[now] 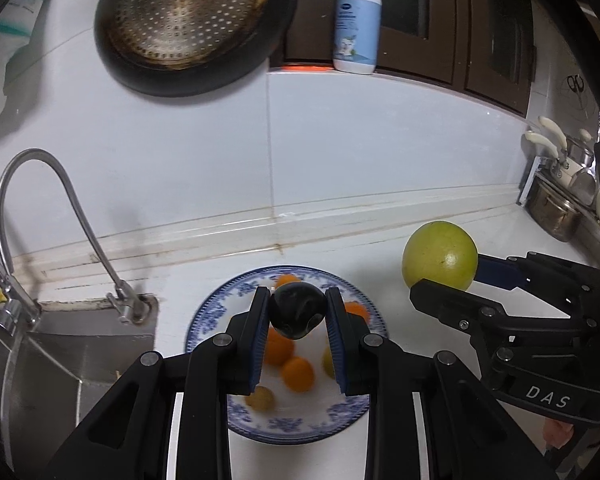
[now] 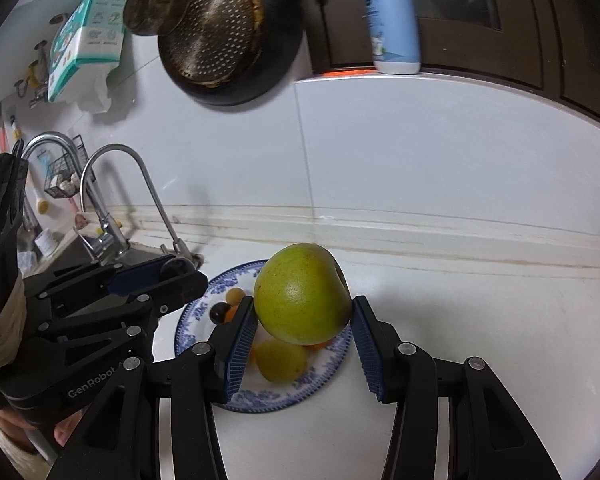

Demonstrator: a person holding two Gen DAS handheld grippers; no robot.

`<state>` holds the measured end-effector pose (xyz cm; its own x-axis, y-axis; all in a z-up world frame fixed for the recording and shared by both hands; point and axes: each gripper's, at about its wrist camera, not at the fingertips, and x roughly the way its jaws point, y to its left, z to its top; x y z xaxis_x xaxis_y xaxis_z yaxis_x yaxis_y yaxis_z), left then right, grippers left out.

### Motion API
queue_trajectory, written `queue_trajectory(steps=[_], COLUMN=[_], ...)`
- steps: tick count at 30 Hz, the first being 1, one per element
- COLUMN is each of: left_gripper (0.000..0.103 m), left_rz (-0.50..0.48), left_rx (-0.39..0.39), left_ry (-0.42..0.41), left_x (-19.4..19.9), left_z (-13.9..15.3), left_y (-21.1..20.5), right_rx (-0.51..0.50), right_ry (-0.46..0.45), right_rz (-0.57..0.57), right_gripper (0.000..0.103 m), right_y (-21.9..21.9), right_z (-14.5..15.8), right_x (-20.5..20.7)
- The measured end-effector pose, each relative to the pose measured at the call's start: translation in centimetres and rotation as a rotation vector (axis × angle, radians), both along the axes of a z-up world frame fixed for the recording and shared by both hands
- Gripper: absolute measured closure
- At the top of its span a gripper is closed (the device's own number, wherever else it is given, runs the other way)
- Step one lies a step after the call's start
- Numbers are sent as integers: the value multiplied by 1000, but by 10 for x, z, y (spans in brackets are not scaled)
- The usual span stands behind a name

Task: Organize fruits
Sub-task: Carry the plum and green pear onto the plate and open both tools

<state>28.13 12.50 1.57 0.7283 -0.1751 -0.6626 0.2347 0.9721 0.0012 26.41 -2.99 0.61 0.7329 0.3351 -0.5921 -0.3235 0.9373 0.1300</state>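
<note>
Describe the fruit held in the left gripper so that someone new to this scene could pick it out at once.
Start at the blue-and-white patterned plate on the white counter beside the sink. Just above it, the left gripper is shut on a small dark fruit. It is near-black and glossy, unlike the small orange fruits on the plate.

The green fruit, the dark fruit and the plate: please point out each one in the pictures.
green fruit [image 2: 302,294], right wrist view, middle of its skin.
dark fruit [image 1: 297,310], left wrist view, its front face.
plate [image 1: 220,312], left wrist view, blue patterned rim on the left.
</note>
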Motion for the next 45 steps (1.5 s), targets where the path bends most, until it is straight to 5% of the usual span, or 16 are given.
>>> queue_trajectory(steps=[25, 45], left_gripper=[76, 76], left_rz=[-82, -227], left_rx=[33, 82], left_ry=[74, 265], left_x=[57, 117], left_z=[-52, -104], left_y=[36, 25], right_rx=[-115, -254], right_ry=[117, 294], right_rz=[51, 192], right_gripper=[54, 54], right_y=[53, 73], right_z=[-44, -86], right_x=[54, 113])
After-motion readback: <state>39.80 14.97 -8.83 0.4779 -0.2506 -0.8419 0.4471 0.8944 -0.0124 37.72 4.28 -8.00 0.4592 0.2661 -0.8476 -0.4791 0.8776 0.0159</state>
